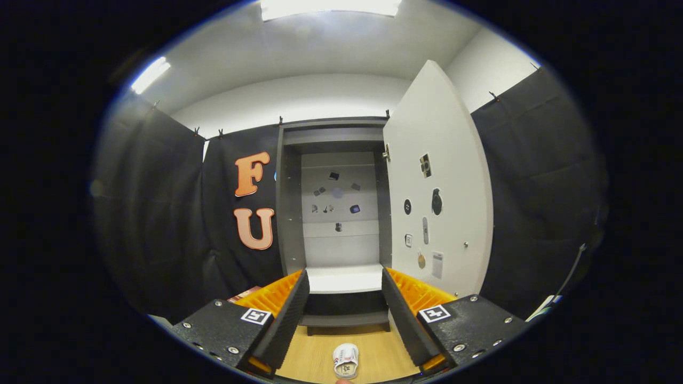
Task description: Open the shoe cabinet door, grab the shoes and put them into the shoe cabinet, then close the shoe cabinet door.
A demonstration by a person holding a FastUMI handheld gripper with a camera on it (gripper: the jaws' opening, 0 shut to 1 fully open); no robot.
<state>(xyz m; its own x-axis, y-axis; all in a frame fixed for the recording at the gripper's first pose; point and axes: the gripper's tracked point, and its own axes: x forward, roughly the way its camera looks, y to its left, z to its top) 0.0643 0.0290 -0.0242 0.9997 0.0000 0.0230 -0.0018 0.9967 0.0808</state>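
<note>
Gaping wide, gripper (345,320) empty; shoe (346,360) between fingers on floor (373,352).

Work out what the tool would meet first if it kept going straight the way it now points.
Probably nothing soon: the tool, open and holding nothing, points into the open shoe cabinet. It would likely pass over the white shelf and reach the back panel, though depth is unclear.

You have one shoe cabinet (333,213) ahead of you, with one door (437,181) swung open and one pale shelf (344,278) inside. One shoe (346,360) lies on the wooden floor (373,352). One gripper (344,320) with two fingers spread apart. Two ceiling lights (330,7) glow overhead.
</note>
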